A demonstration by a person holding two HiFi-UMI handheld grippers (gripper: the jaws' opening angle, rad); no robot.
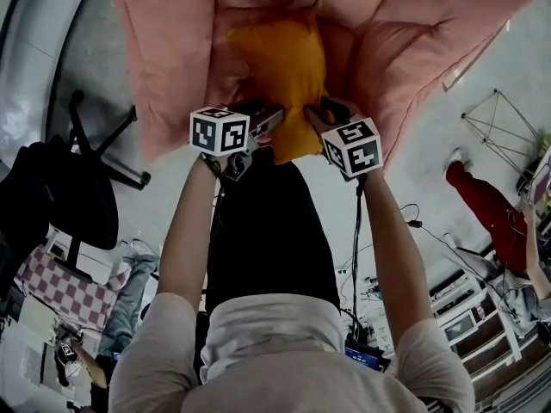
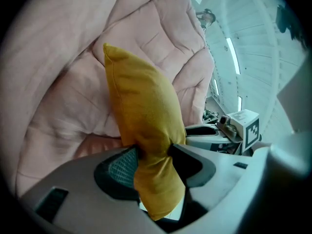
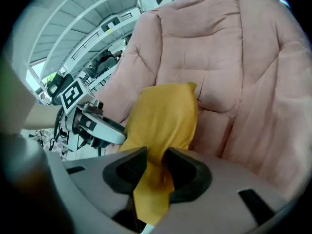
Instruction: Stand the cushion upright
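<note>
A mustard-yellow cushion (image 1: pixel 284 76) hangs in front of the seat of a padded pink armchair (image 1: pixel 396 50). My left gripper (image 1: pixel 269 123) is shut on the cushion's near left corner, the fabric pinched between its pads (image 2: pixel 152 152). My right gripper (image 1: pixel 314 119) is shut on the near right corner, with cloth bunched in its jaws (image 3: pixel 155 160). In the left gripper view the cushion (image 2: pixel 141 111) stands tall and narrow, one corner pointing up. The right gripper view shows the cushion (image 3: pixel 165 116) against the chair's backrest (image 3: pixel 209 48), with the left gripper (image 3: pixel 105 129) beside it.
A black office chair (image 1: pixel 69 188) stands at the left, with a checkered cloth (image 1: pixel 60 286) below it. A person in red (image 1: pixel 491 218) is at the right near white shelving (image 1: pixel 469 317). Cables (image 1: pixel 413 222) lie on the floor.
</note>
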